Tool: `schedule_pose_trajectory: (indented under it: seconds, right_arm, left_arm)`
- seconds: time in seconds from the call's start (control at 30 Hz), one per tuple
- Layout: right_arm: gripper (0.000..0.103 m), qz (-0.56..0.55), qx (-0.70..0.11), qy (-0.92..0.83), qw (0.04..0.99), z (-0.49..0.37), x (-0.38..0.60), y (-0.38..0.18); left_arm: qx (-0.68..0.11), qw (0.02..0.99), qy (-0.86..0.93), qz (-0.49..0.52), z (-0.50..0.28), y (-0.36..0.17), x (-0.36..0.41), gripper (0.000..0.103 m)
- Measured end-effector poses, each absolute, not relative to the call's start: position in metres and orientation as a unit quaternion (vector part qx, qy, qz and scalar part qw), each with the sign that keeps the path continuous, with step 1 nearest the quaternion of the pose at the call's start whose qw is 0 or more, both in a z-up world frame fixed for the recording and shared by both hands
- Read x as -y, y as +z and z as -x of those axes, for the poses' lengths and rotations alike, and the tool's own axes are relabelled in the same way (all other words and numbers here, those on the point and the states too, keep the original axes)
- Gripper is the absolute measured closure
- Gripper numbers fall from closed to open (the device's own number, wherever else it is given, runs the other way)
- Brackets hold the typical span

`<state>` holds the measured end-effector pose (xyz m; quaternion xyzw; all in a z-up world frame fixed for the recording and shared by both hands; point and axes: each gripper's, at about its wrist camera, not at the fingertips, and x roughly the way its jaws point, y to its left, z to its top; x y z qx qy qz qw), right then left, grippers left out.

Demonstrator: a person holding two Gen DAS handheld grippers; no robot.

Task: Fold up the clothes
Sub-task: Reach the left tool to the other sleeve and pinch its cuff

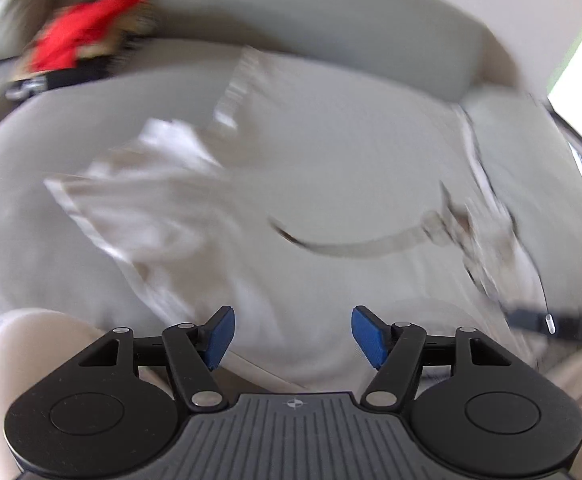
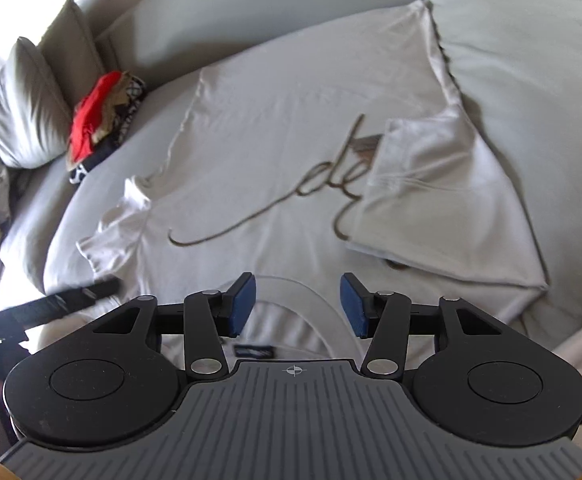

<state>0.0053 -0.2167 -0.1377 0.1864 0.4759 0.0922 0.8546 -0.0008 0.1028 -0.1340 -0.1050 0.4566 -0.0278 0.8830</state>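
A white T-shirt [image 2: 291, 120] with a brown script print lies spread on a grey sofa seat [image 2: 531, 80]. Its right side and sleeve are folded over onto the chest [image 2: 443, 200]; the left sleeve [image 2: 119, 224] lies out flat. The collar [image 2: 307, 304] is nearest me. My right gripper [image 2: 298, 304] is open and empty just above the collar. My left gripper [image 1: 293, 336] is open and empty above the shirt's near edge [image 1: 291, 240]; this view is blurred. The left gripper's finger also shows in the right wrist view [image 2: 71, 300] at the left.
A pile of clothes with a red garment on top [image 2: 95, 116] sits at the back left of the seat, also in the left wrist view [image 1: 79, 36]. A grey cushion [image 2: 23, 112] leans beside it. The backrest [image 2: 251, 12] runs behind the shirt.
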Motion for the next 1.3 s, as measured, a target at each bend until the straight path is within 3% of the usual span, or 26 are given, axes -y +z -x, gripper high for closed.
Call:
schedule_pose_trajectory:
  seconds: [0.07,0.3,0.57,0.8,0.9,1.0,1.3]
  right_arm:
    - [0.047,-0.196,-0.475,0.099,0.852,-0.010,0.213,-0.136]
    - [0.047,-0.213,-0.478,0.114,0.845,-0.017,0.198,-0.134]
    - [0.047,-0.209,-0.482,0.111,0.843,-0.015,0.194,-0.133]
    - [0.047,-0.219,-0.482,0.106,0.841,-0.011,0.201,-0.136]
    - [0.047,-0.226,-0.484,0.102,0.839,-0.010,0.205,-0.139]
    - [0.047,-0.234,-0.483,0.100,0.838,-0.009,0.210,-0.142]
    - [0.047,-0.270,-0.479,0.095,0.830,-0.001,0.232,-0.152]
  left_arm:
    - [-0.436,0.888,0.008,0.147,0.000,-0.125,-0.139,0.039]
    - [-0.394,0.854,0.094,0.326,-0.022,-0.136,-0.262,0.054]
    - [-0.401,0.809,0.071,0.423,-0.065,-0.179,-0.306,0.057]
    - [-0.403,0.786,0.057,0.466,-0.084,-0.200,-0.316,0.089]
    - [-0.406,0.795,0.069,0.445,-0.086,-0.194,-0.313,0.103]
    - [-0.397,0.822,0.074,0.400,-0.088,-0.178,-0.300,0.103]
    - [-0.346,0.927,0.036,0.141,-0.083,-0.104,-0.201,0.103]
